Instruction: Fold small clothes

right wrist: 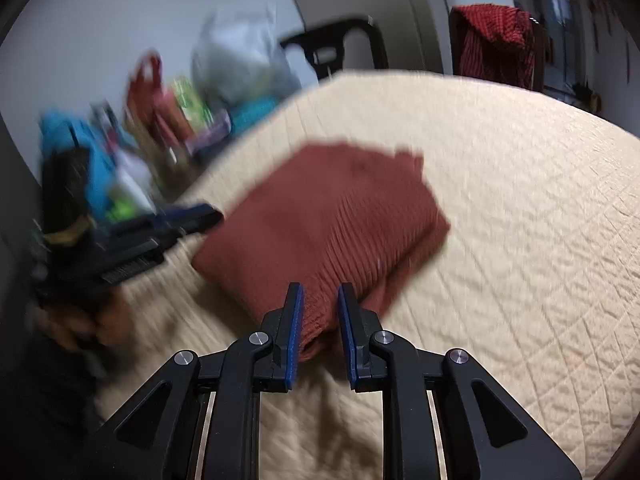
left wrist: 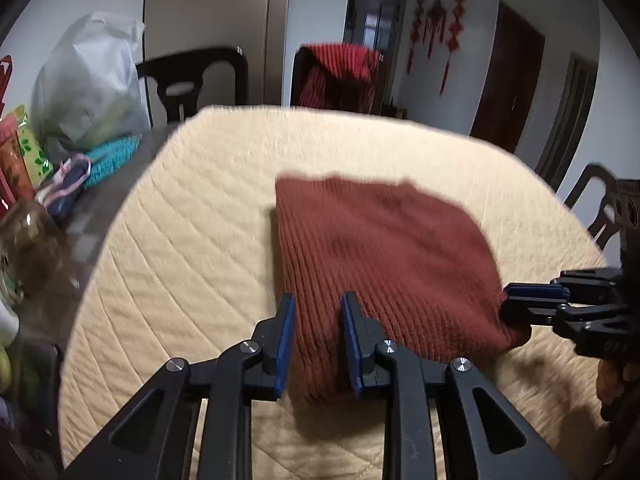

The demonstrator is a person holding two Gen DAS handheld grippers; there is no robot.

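Note:
A rust-brown ribbed knit garment (left wrist: 384, 256) lies folded into a thick rectangle on the quilted cream cover (left wrist: 192, 216). My left gripper (left wrist: 318, 306) is open, its jaws astride the garment's near left corner. My right gripper (right wrist: 320, 296) is open too, its jaws on either side of the garment's (right wrist: 320, 216) near edge. The right gripper also shows in the left wrist view (left wrist: 520, 304) at the garment's near right corner. The left gripper shows blurred in the right wrist view (right wrist: 200, 216) beside the garment's left edge.
Clutter sits at the table's left: a grey plastic bag (left wrist: 88, 88), a teal cloth (left wrist: 112, 158), colourful packets (left wrist: 24, 152) and a glass jar (left wrist: 28, 240). Black chairs (left wrist: 196, 80) stand behind, one draped with a red garment (left wrist: 340, 72). Another chair (left wrist: 596, 204) stands at the right.

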